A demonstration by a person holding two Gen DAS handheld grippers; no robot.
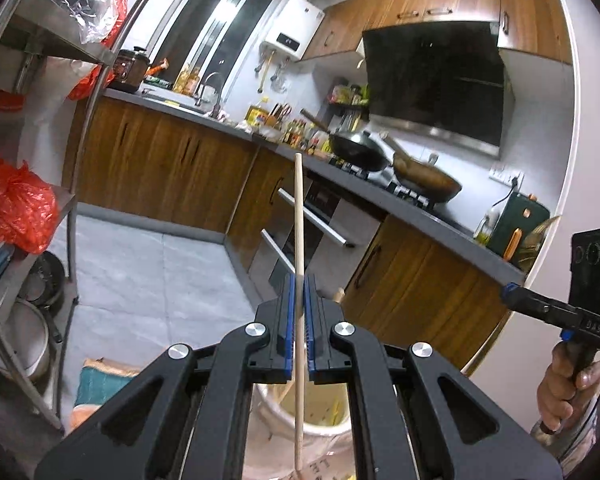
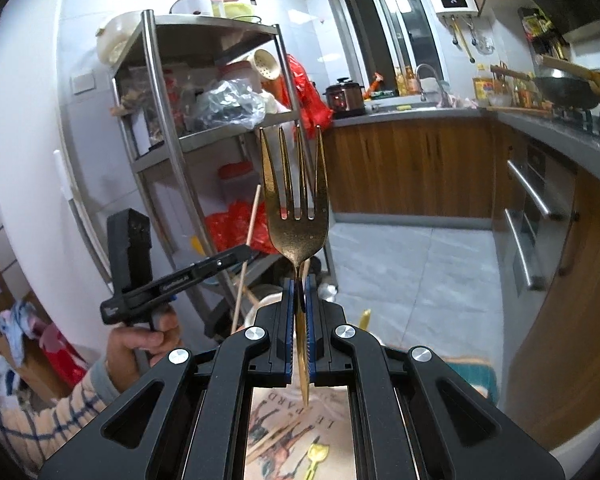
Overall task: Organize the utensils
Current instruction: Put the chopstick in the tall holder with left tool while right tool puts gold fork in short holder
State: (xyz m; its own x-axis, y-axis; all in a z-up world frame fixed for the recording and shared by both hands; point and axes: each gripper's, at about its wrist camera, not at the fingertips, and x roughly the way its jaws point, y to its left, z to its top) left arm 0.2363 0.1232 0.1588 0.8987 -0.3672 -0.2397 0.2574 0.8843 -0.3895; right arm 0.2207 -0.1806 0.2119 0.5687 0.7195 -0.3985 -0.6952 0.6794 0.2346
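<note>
The left tool (image 1: 299,284) grips a long pale wooden chopstick (image 1: 298,216); the right tool (image 2: 299,286) clamps a gold metal fork (image 2: 296,200) — both lifted, unsorted, above what may be a printed cloth (image 2: 300,432), more utensils remaining.

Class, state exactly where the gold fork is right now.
In the right wrist view, the gold fork stands tines-up at centre, its handle clamped in the right tongs, in front of the steel shelf rack.
</note>
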